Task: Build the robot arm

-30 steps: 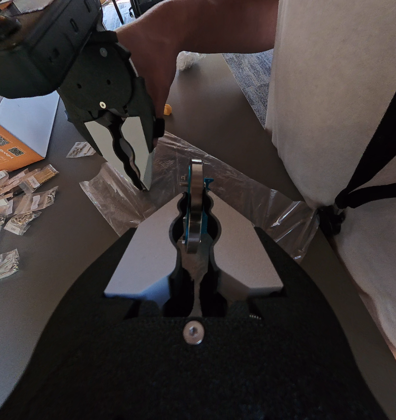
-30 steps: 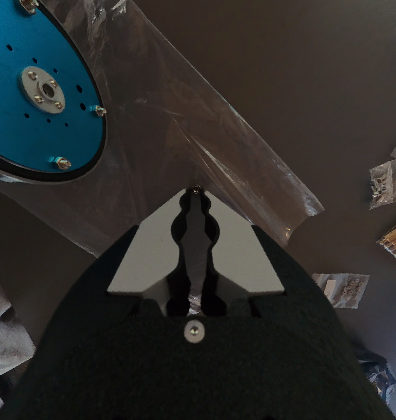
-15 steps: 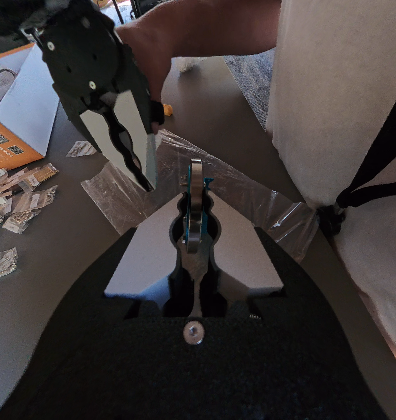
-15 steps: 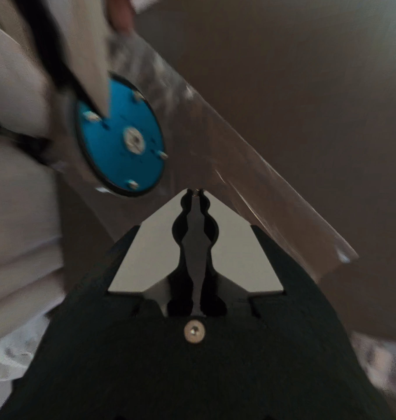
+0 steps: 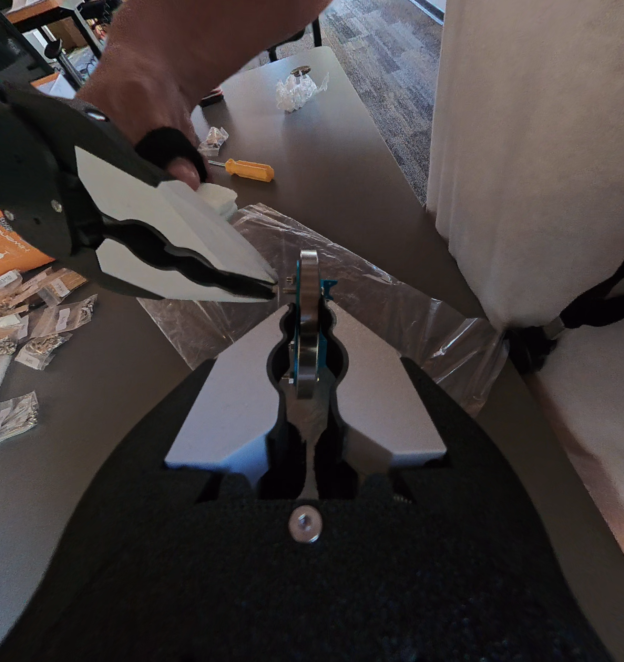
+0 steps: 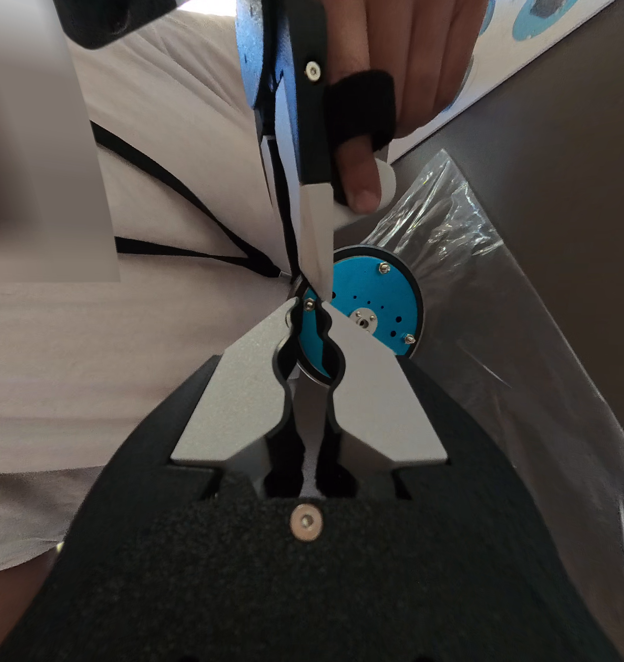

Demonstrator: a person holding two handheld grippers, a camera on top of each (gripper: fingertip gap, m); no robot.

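Blue disc [image 6: 367, 297]: lower-left part hidden behind right gripper [image 6: 308, 304] fingers; edge-on in left wrist view, face unseen.
Orange box [image 5: 2, 247]: cut by left edge.
Small parts bags [image 5: 42, 322]: contents too small to tell.
Plastic sheet [image 6: 518, 322]: runs off right edge.

disc [image 5: 308, 322] over plastic sheet [image 5: 375, 297]; bags [image 5: 34, 322] left, screwdriver [image 5: 247, 169] behind.
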